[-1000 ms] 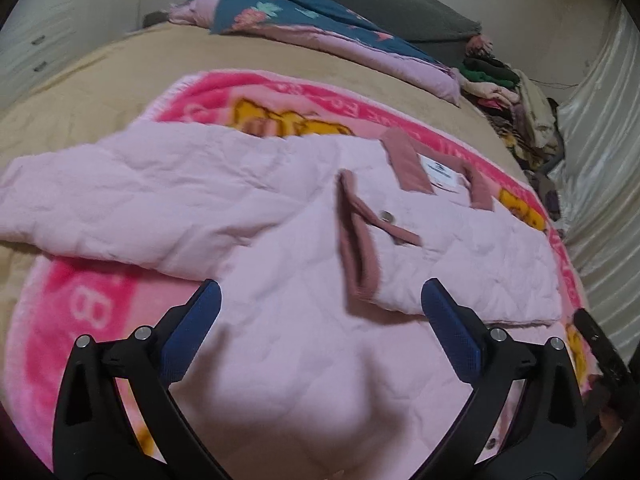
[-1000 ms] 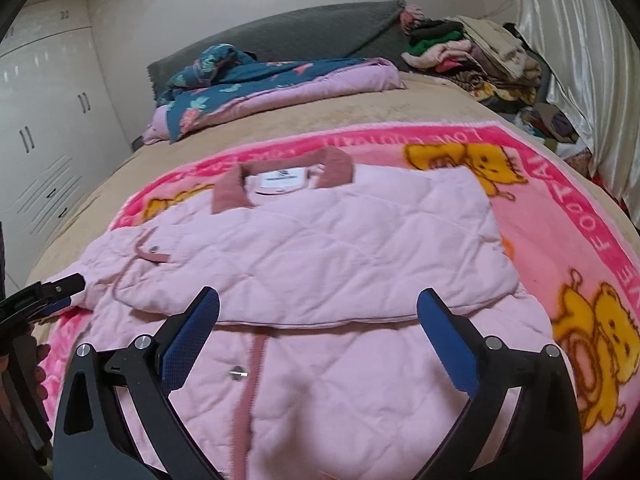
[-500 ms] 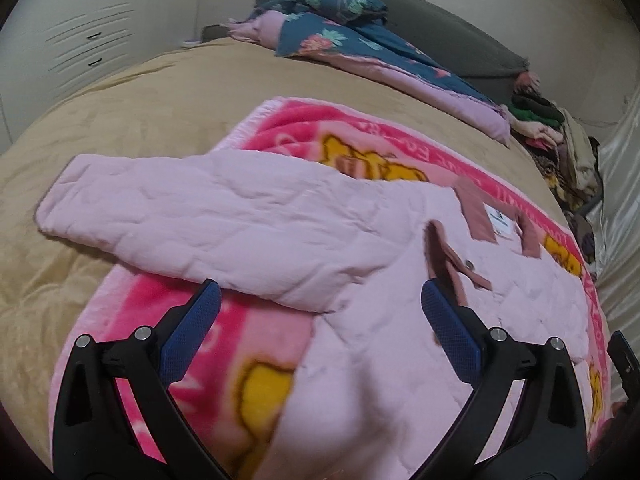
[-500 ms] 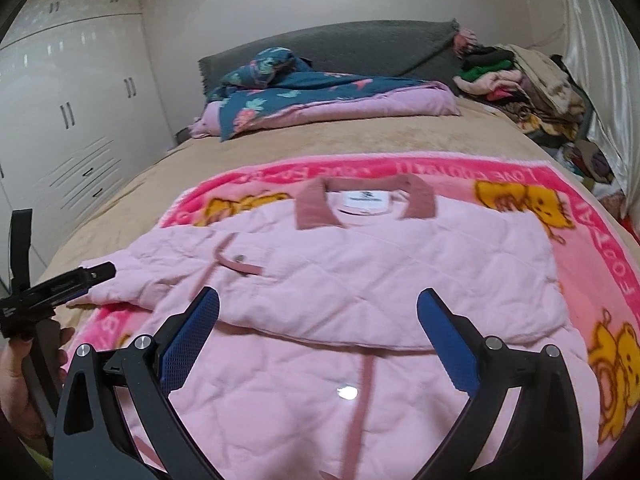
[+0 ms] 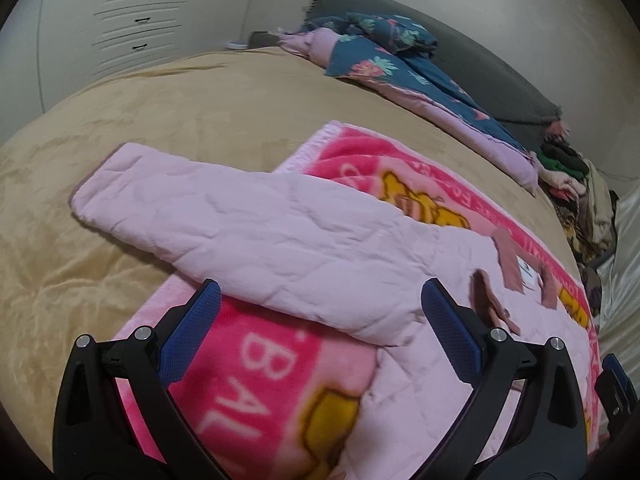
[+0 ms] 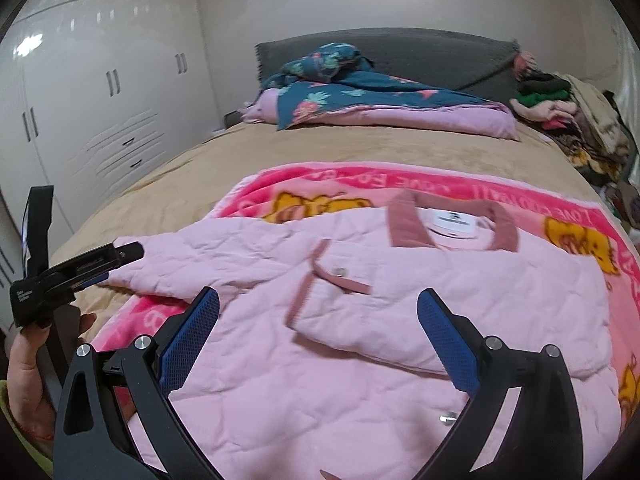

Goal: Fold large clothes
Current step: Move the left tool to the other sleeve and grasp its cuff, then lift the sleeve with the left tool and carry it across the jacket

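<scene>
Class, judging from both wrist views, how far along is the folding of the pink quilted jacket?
Done: one side of the pink quilted jacket is folded across its front. In hand: nothing; the left gripper and right gripper are open, hovering above. Left: the outstretched sleeve, lying onto the tan bedcover, then the lower half.

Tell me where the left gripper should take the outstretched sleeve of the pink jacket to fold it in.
Probably at the cuff end of the sleeve. It lies flat, stretched out past the pink blanket onto the tan bedspread, so its free edge is exposed. Bring the open left gripper in low from the outer side, one of the fingers sliding under the edge.
</scene>
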The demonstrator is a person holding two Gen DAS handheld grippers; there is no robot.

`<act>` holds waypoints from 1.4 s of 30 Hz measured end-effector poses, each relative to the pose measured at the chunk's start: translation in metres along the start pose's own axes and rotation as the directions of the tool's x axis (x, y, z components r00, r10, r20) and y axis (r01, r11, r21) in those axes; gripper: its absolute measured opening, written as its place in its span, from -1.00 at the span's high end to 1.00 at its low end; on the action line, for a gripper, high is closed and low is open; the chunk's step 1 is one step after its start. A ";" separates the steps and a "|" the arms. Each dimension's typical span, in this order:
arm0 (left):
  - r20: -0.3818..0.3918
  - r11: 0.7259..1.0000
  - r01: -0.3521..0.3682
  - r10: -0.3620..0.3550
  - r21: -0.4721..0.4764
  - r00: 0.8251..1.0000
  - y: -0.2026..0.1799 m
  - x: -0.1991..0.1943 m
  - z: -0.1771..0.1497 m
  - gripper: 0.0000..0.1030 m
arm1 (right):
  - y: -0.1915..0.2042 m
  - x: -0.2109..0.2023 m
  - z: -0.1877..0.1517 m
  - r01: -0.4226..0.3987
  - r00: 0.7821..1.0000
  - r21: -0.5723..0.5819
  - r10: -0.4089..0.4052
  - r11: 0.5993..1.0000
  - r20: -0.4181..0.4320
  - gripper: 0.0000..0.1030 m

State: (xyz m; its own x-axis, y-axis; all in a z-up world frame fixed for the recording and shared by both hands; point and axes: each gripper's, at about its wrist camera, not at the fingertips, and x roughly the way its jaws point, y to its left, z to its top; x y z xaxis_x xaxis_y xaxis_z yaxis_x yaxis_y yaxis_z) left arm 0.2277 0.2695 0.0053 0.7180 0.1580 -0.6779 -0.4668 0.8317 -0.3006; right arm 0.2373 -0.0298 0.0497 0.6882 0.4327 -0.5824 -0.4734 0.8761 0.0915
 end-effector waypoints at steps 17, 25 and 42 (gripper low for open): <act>-0.015 0.973 -0.059 0.058 -0.221 0.998 0.079 0.025 0.008 -0.82 | 0.083 0.077 0.008 -0.075 0.994 -0.129 0.064 0.989 -0.086 -0.92; -0.032 0.929 -0.069 0.061 -0.363 0.998 0.119 0.054 0.002 -0.82 | 0.097 0.119 -0.001 -0.084 0.986 -0.128 0.063 0.988 -0.154 -0.92; 0.076 0.784 0.038 0.012 -0.619 0.997 0.201 0.092 0.001 -0.82 | 0.077 0.139 -0.006 -0.051 0.983 -0.134 0.026 0.990 -0.181 -0.91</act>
State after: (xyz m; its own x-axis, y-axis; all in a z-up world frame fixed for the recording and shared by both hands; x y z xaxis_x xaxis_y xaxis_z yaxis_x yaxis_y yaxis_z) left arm 0.2007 0.4516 -0.1169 0.7497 0.2082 -0.6282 -0.6585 0.3290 -0.6769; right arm 0.2932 0.0969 -0.0294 0.5645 0.4096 -0.7167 -0.5770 0.8167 0.0123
